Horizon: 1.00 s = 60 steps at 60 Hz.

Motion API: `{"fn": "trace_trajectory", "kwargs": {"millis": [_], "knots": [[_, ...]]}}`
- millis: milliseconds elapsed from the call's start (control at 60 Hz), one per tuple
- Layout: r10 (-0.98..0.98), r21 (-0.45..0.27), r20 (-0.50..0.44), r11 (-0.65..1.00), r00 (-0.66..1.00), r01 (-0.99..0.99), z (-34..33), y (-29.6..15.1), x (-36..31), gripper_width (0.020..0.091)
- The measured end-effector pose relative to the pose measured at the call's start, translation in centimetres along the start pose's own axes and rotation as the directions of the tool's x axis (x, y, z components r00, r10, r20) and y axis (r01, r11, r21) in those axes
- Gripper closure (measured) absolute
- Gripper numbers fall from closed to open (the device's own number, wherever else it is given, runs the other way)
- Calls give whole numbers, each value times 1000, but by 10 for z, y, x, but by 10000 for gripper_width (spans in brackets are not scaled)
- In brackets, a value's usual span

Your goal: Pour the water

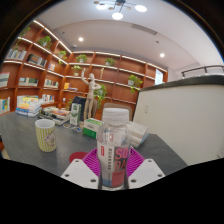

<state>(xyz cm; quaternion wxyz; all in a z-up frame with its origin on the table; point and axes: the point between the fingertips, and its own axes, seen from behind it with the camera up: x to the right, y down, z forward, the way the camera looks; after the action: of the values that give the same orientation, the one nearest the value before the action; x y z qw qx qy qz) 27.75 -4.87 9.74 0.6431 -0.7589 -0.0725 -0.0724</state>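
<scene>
A clear plastic water bottle [114, 145] with a white cap and a red-and-white label stands upright between my fingers. My gripper [113, 166] is shut on the water bottle, with the magenta pads [92, 162] pressed against both of its sides. A pale paper cup [45, 134] with a printed pattern stands on the dark grey table [30, 160], to the left of the bottle and a little beyond the fingers. The bottle's lower part is hidden by the gripper body.
Small boxes and packets [90, 125] lie on the table behind the bottle. A wooden figure [95, 100] stands farther back. Orange wall shelves [60, 65] with plants and goods line the back. A white counter [185, 115] rises to the right.
</scene>
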Motion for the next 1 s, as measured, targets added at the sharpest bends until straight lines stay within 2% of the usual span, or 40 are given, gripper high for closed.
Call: {"fn": "trace_trajectory", "kwargs": {"millis": [83,217,333,467,600,633,833,900,1000], "knots": [[-91,-3,-5,996,996,91,1,-4,-4,783],[-423,48,-39,904,905,425,12,-36,-21,784],[-712,77,-93,692,696,718,28,-71,-44,784],[-905,95,-131,395,405,914,56,-92,-81,783],[-980,96,-172,88,104,991,73,-102,-111,782],[-982,78,-189,5,20,997,74,-103,-115,784],[-858,24,-305,-442,-414,897,80,-120,-148,785],[-822,14,-315,-504,-475,863,80,-117,-156,780],[-832,17,-306,-492,-464,871,80,-120,-156,780]]}}
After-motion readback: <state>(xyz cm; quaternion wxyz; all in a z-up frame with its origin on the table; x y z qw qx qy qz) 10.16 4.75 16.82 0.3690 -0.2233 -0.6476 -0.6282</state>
